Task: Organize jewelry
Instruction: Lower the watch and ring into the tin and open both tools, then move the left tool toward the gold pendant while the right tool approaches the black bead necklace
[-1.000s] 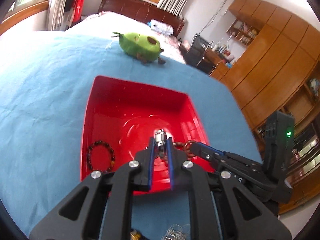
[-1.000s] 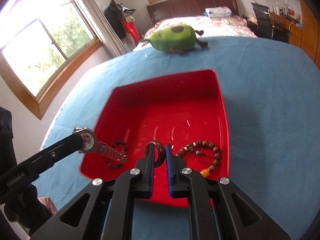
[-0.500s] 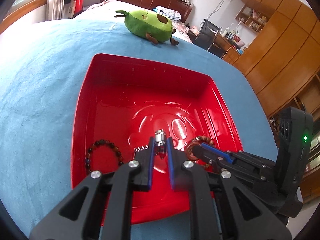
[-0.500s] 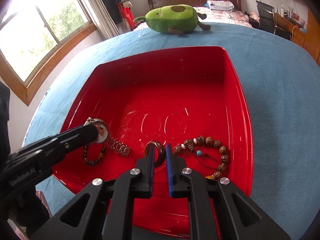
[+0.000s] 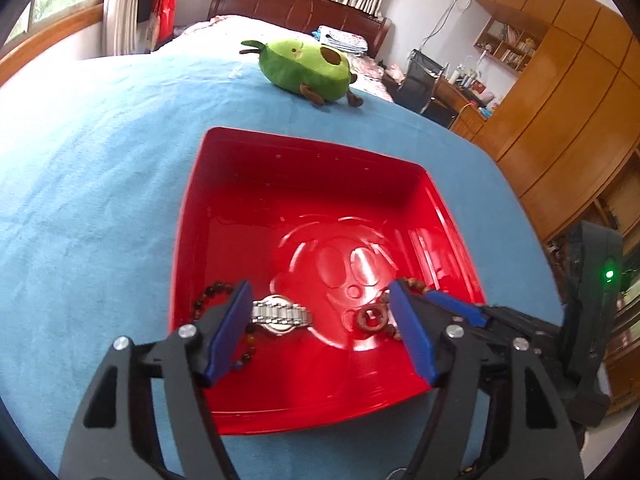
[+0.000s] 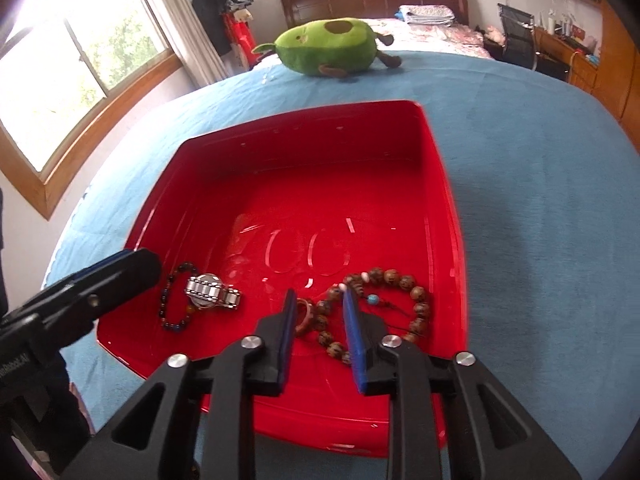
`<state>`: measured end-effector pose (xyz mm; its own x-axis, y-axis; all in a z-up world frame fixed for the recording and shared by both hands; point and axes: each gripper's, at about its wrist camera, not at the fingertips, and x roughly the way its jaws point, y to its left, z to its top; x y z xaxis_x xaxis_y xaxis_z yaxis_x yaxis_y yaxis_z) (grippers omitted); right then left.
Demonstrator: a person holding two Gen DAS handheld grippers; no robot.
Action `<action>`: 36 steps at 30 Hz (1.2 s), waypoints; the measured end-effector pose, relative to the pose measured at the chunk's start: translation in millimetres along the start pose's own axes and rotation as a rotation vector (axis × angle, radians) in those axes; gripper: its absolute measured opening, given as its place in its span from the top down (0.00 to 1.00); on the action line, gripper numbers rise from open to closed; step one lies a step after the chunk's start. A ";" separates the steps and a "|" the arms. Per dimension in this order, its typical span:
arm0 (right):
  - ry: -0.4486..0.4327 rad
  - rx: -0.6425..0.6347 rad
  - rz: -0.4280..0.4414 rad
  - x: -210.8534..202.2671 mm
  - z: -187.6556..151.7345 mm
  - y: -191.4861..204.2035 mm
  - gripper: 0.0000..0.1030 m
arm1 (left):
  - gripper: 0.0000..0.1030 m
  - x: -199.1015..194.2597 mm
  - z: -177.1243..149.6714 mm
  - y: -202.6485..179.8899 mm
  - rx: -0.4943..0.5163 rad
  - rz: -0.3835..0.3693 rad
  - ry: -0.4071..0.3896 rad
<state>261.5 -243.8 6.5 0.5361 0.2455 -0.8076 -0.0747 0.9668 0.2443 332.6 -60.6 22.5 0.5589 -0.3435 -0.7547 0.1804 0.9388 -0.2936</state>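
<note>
Left wrist view: the left hand-held gripper [image 5: 320, 330], jaws just spread, holds nothing; the watch [image 5: 280, 316] lies in the red tray [image 5: 312, 160] near its front wall, band crosswise, just ahead of the left pad.

Right wrist view: the right hand-held gripper [image 6: 320, 328], jaws just parting, straddles the ring [image 6: 305, 316], which leans by the left pad in the tray beside the wooden bead bracelet [image 6: 400, 280]; no pinch shows.

You're in home bedroom — bed [image 6: 420, 24] with dark wood headboard [image 5: 296, 4] at back, folded bedding [image 6: 426, 14] on it. Wooden wardrobes [image 5: 560, 80] line right wall, desk [image 6: 564, 50] and chair [image 6: 516, 42] beside them. Curtained windows [image 6: 80, 64], clothes on stand [image 6: 220, 12]. You work at blue-clothed table [image 5: 100, 160] — avocado plush [image 6: 332, 48] on it.
</note>
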 end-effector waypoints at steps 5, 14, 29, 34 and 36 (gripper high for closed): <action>-0.022 0.005 -0.022 -13.6 -4.2 -0.5 0.62 | 0.29 -1.1 -4.2 -2.4 0.034 0.051 -0.009; -0.080 -0.004 -0.060 -49.1 -18.0 1.3 0.38 | 0.18 -15.3 -18.9 -8.0 0.086 0.108 -0.034; -0.095 -0.018 -0.054 -90.8 -80.6 5.7 0.04 | 0.08 -77.4 -89.5 -15.2 0.152 0.164 -0.056; -0.087 -0.025 -0.029 -99.7 -108.6 8.3 0.04 | 0.08 -94.2 -114.4 -10.5 0.153 0.163 -0.045; -0.084 -0.023 -0.019 -101.5 -118.4 7.8 0.04 | 0.07 -99.6 -122.7 -7.4 0.155 0.158 -0.034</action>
<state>106.9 -252.8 26.8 0.6066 0.2209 -0.7637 -0.0826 0.9729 0.2158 176.3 -36.7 27.8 0.6165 -0.1935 -0.7632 0.2093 0.9747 -0.0780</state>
